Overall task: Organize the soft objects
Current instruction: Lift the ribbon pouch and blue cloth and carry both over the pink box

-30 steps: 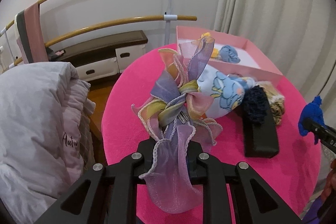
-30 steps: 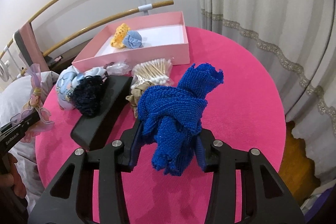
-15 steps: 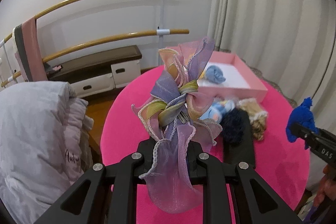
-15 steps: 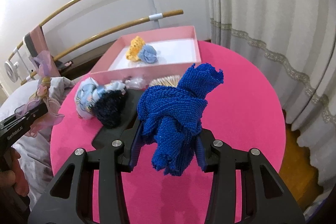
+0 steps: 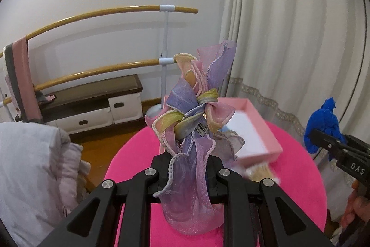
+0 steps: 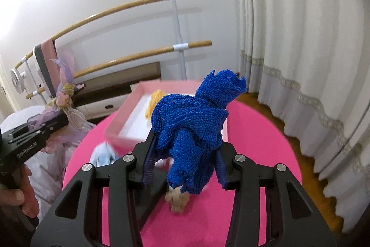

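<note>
My left gripper [image 5: 188, 164] is shut on a pastel purple and pink ribbon bow [image 5: 196, 112] and holds it high above the round pink table [image 5: 298, 177]. My right gripper [image 6: 185, 154] is shut on a blue knitted cloth [image 6: 194, 122], also held above the table. The pink box [image 5: 259, 131] with a white floor stands beyond both; in the right wrist view [image 6: 129, 124] it holds a yellow soft item [image 6: 153, 103]. Each gripper shows in the other's view: the right one [image 5: 323, 138], the left one [image 6: 53, 122].
A light blue soft toy [image 6: 101, 154] and a beige bundle [image 6: 177, 199] lie on the table, blurred and partly hidden. White curtains [image 6: 300, 38] hang on the right. A wooden double rail [image 5: 104, 15], a low cabinet [image 5: 92, 105] and grey bedding [image 5: 30, 166] are on the left.
Both grippers have risen and tilted upward with their loads. The table items have dropped low in view and the wall and curtains fill more of both views.
</note>
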